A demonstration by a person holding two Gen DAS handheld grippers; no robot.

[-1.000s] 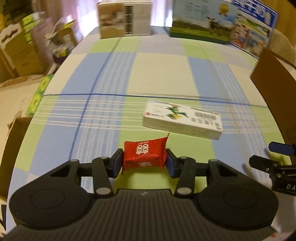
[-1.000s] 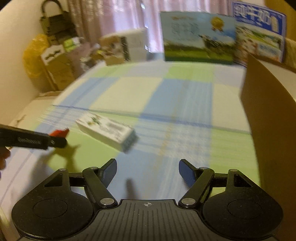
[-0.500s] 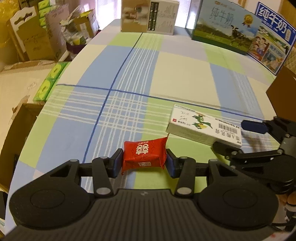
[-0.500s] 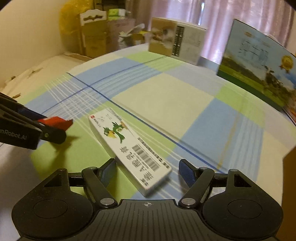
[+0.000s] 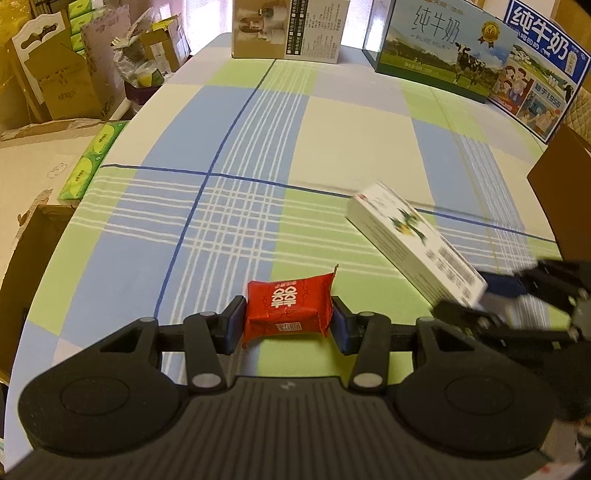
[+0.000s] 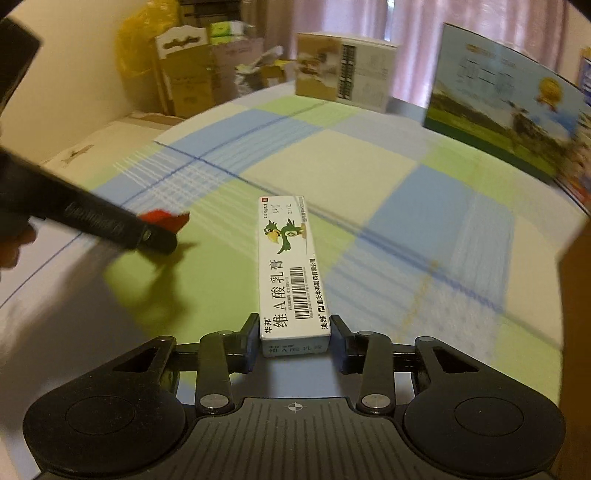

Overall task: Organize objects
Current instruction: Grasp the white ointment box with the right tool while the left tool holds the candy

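Note:
A red candy packet (image 5: 288,308) with white characters sits between the pads of my left gripper (image 5: 287,314), which is shut on it just above the checked tablecloth (image 5: 351,140). To its right a long white medicine box (image 5: 413,243) with a green bird print tilts over the cloth. My right gripper (image 6: 294,328) has its jaws closing on the near end of this box (image 6: 290,266), and both pads touch its sides. In the right wrist view the left gripper (image 6: 159,236) and the red packet (image 6: 164,218) show at the left.
A brown cardboard box (image 5: 561,192) stands at the table's right edge. Two milk cartons (image 5: 443,62) and a beige box (image 5: 288,29) line the far edge. Cardboard boxes (image 5: 55,81) and green tissue packs (image 5: 88,166) lie beyond the left edge.
My right gripper came in to the white box and narrowed its jaws onto the near end; the box turned and tipped. The left gripper kept the red packet almost still.

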